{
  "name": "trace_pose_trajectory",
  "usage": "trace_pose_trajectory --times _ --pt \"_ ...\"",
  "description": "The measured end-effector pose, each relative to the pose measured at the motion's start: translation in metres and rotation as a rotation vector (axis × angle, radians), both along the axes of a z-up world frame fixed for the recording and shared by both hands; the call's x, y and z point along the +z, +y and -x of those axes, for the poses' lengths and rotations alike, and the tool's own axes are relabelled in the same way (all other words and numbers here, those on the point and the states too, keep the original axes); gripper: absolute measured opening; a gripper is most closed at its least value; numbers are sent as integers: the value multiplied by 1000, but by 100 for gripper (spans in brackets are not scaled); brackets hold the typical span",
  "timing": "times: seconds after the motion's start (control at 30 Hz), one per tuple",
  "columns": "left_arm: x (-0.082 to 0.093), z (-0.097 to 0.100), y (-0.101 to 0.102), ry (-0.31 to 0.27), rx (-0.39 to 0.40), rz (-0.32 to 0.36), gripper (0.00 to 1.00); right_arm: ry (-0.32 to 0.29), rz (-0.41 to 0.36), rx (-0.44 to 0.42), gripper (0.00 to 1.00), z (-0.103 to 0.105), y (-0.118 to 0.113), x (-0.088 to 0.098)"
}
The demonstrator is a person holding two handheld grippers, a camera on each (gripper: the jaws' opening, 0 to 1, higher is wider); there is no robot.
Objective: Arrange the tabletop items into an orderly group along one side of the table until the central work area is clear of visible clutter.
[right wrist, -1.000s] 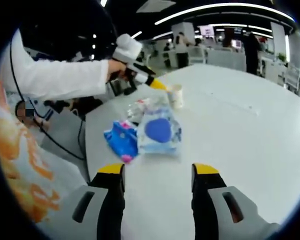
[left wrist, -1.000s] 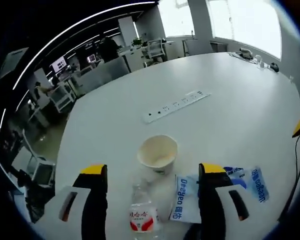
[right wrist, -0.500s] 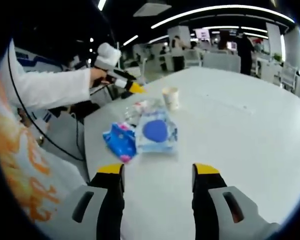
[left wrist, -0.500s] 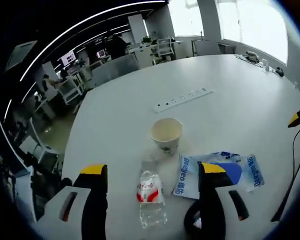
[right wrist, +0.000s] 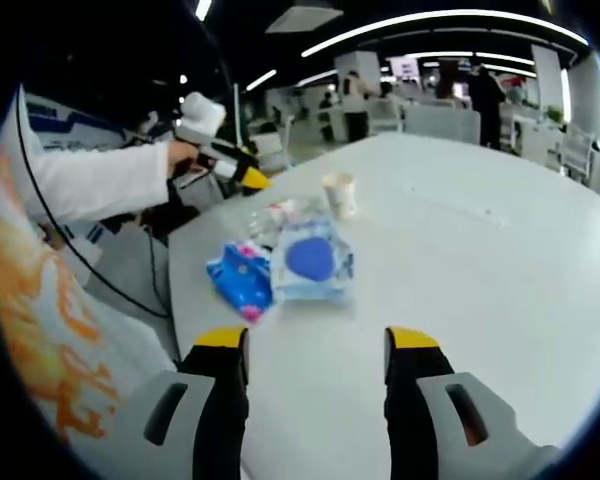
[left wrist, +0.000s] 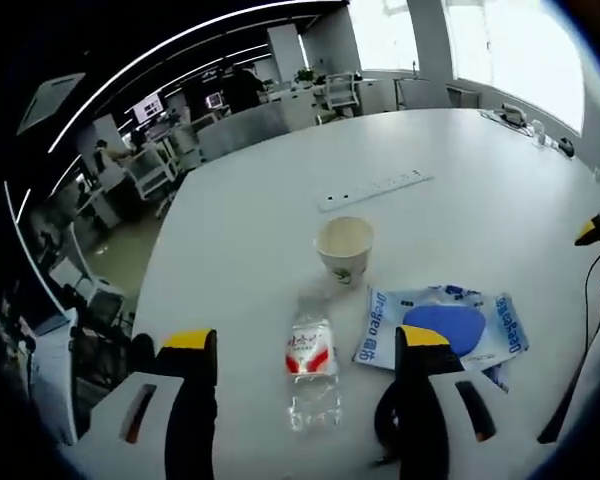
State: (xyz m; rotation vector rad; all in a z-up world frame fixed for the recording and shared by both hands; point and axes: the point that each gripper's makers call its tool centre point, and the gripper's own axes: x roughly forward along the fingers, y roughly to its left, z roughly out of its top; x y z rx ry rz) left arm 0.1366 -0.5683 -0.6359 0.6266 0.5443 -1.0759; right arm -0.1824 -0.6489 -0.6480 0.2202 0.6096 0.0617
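The items lie grouped near the table's edge. In the left gripper view a paper cup [left wrist: 344,246] stands upright, with a small water bottle [left wrist: 312,370] lying on its side in front of it. To their right lies a white pack with a blue oval [left wrist: 445,326]. My left gripper [left wrist: 305,338] hovers open above and short of the bottle, holding nothing. In the right gripper view the same pack [right wrist: 313,262] lies beside a blue and pink packet [right wrist: 240,280], with the cup [right wrist: 339,193] beyond. My right gripper [right wrist: 316,340] is open over bare table, well short of them.
A white power strip [left wrist: 372,190] lies further out on the white table [left wrist: 480,160]. A hand in a white sleeve [right wrist: 100,185] holds the left gripper [right wrist: 250,180] beside the table's edge. Cables hang at the left. Office desks and chairs stand beyond the table.
The left gripper has drawn back and up from the cup and bottle, so they look farther off. In the right gripper view it has moved left, away from the cup.
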Motion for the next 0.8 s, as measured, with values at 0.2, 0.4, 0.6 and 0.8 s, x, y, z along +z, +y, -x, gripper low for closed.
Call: trace_pose_trajectory --times 0.2,0.4,0.6,0.8 --pt "-9 1 5 20 4 -12 72 19 -21 7 54 0 3 -3" --pt "-21 0 15 51 14 -33 74 72 -76 13 61 5 11 -15" --pt "-30 -2 22 78 24 -47 75 104 -92 27 62 5 15 -21" --pt "-36 -5 24 93 30 -54 75 118 -98 34 62 5 17 -23"
